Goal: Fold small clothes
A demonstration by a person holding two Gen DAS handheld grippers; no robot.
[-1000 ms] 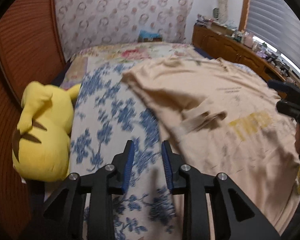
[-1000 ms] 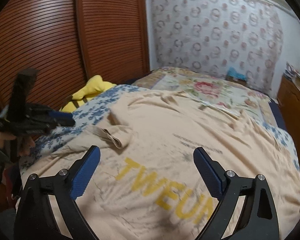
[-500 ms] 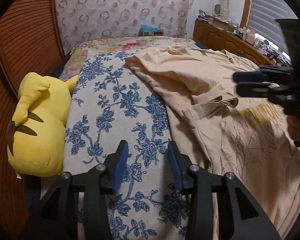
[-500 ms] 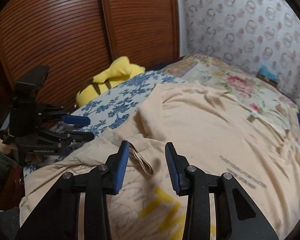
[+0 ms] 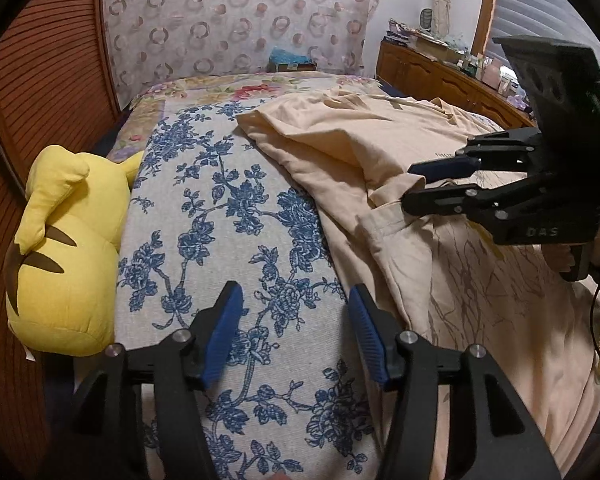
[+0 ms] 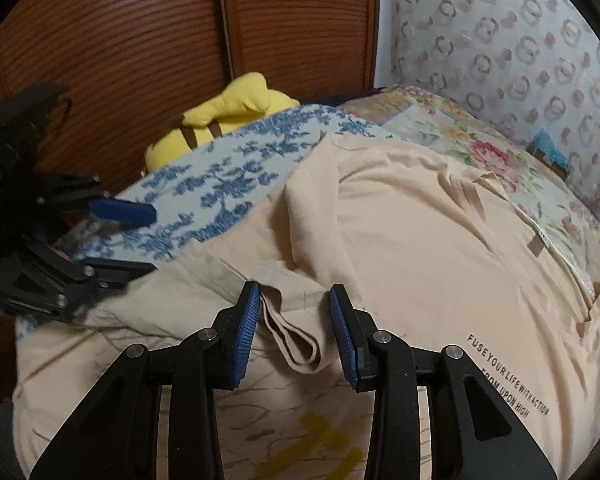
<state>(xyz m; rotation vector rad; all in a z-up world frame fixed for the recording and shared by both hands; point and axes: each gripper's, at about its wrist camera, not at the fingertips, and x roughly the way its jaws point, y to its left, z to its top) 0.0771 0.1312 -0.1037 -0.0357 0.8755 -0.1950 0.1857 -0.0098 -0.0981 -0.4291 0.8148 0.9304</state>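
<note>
T-shirt [image 6: 400, 240] sleeve between closing right tongs [image 6: 294, 336], ungripped; left tongs [image 5: 296, 332] opening, empty.

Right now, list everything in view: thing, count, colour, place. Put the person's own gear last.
T-shirt: one, beige with yellow and black print, spread over the bed, sleeve cuff bunched nearest the camera.
Bedcover: one, white with blue flowers, under the T-shirt.
Floral quilt: one, pastel, at the head of the bed.
Plush toy: one, yellow with brown stripes, beside the wooden wardrobe.
Dresser: one, brown, cluttered, under the window.
Left hand-held gripper: black with blue pads, jaws just opening, nothing between them, over the bedcover.
Right hand-held gripper: same colours, jaws just closing around the sleeve cuff, pads not yet pressing.
</note>
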